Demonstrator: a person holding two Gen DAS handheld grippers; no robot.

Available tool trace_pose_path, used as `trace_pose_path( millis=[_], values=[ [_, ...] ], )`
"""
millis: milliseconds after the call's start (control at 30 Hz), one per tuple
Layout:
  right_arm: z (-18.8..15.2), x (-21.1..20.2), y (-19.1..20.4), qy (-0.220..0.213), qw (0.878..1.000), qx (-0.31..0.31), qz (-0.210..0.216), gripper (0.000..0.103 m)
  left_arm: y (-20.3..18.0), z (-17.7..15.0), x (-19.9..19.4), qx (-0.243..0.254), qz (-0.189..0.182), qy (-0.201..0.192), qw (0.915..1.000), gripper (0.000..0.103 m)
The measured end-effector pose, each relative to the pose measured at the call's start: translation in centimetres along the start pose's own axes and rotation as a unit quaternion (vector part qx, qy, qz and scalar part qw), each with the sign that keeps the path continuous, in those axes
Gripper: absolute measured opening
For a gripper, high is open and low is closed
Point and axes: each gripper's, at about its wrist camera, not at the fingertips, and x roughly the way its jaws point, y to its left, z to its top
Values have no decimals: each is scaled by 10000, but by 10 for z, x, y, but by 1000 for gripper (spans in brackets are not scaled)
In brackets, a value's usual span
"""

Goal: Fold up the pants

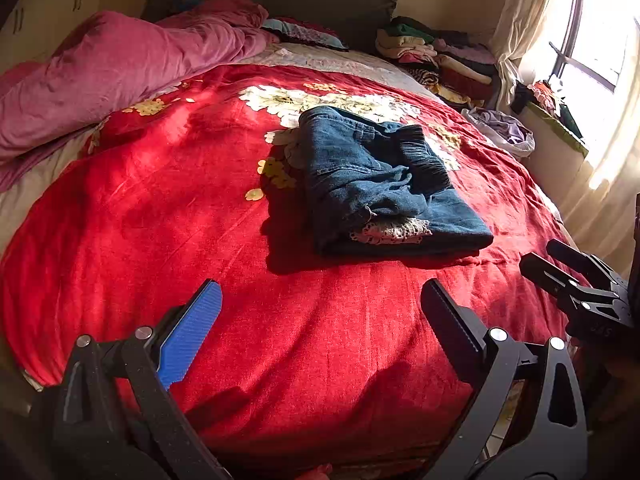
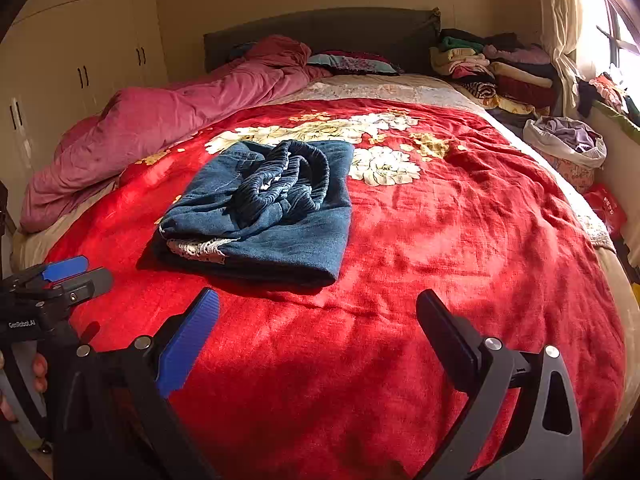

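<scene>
Item: pants (image 1: 384, 184), folded compact on bed (image 1: 160, 220), apparently finished; left gripper (image 1: 320, 316) and right gripper (image 2: 318, 320) both spread wide, empty, held clear.

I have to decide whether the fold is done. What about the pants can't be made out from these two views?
- Layers of the pants: the top fold covers those beneath in both views, so evenness below can't be judged.
- Far edge: hidden behind the bunched waistband, right view.
- Leg ends: only a bit of lace trim peeks out; the rest is tucked inside.
- Underside: against the blanket.
</scene>
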Motion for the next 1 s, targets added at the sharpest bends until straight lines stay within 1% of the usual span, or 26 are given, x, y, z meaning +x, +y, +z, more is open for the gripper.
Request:
trace_pose_path(
  millis=[800,1000],
  values=[
    [0,-3,1,0,10000,-9,-18,98,-3,3,-4,30,10,-9,10000,93],
    [0,-3,1,-4,10000,-13,-28,98,-5,2,-3,61,-44,7,10000,93]
  ],
)
